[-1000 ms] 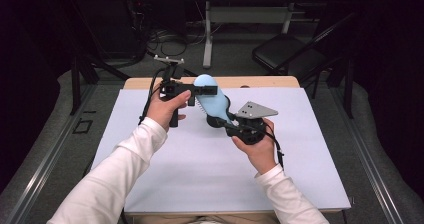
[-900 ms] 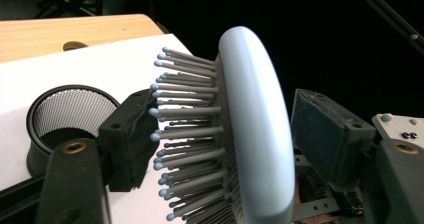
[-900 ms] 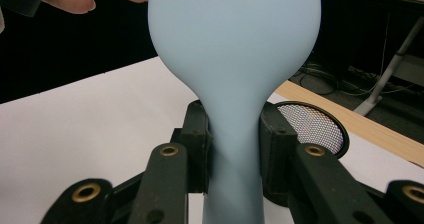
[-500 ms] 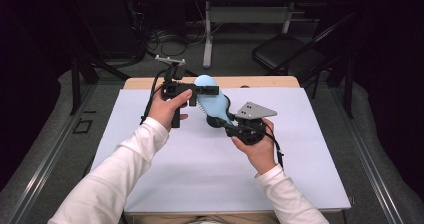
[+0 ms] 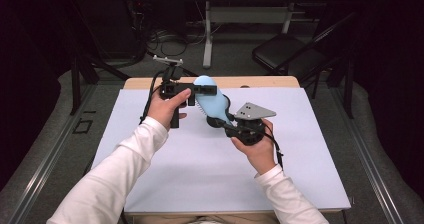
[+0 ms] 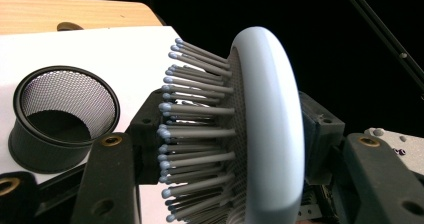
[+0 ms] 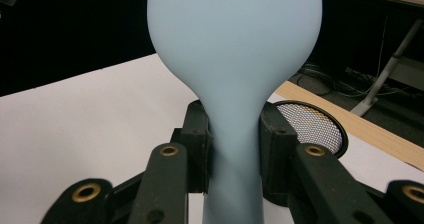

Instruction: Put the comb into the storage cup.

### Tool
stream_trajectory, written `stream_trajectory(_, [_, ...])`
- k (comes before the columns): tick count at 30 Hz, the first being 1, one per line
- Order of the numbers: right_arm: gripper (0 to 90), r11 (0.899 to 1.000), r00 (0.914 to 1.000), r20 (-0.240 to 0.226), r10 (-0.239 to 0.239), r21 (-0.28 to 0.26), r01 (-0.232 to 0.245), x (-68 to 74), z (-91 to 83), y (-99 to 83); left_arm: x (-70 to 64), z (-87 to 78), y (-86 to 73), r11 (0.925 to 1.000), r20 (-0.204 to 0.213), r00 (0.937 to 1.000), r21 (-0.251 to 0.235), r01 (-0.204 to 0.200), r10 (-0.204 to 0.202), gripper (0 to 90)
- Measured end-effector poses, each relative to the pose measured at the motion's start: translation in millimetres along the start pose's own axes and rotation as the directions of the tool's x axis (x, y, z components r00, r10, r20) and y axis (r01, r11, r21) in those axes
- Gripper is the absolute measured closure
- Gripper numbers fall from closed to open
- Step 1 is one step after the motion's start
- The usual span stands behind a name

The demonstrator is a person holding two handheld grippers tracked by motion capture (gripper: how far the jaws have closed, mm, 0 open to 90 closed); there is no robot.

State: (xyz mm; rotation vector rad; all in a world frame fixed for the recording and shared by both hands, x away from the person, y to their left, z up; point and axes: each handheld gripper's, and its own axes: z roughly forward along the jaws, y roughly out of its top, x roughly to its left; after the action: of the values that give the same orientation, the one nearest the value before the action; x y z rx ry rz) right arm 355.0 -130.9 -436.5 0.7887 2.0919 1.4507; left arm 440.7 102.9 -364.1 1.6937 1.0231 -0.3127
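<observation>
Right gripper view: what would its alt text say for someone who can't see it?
A pale blue hairbrush, seen from its smooth back, stands upright with its narrow neck clamped by the right gripper. Behind sit a black mesh cup and a white table cover.

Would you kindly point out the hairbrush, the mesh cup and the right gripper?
hairbrush (image 6: 270, 124), left gripper view, pale rim of head.
mesh cup (image 6: 65, 101), left gripper view, inner mesh wall.
right gripper (image 7: 234, 144), right gripper view, between fingertips.

Wooden table (image 5: 260, 82); white sheet (image 5: 200, 169) covering; mesh cup (image 6: 64, 115) on sheet.

Hairbrush (image 5: 210, 101) pale blue w/ grey bristles; mesh cup (image 6: 62, 116) black; tongs black.
</observation>
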Motion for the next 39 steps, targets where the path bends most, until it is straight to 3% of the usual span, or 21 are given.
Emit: stream_trajectory(39, [69.5,1.0,0.9999,-0.009,0.007,-0.003,-0.007,0.6,2.0,-1.8,0.6,-1.8,1.8,0.9977,-0.007,0.998,0.024,0.063,-0.063,47.8])
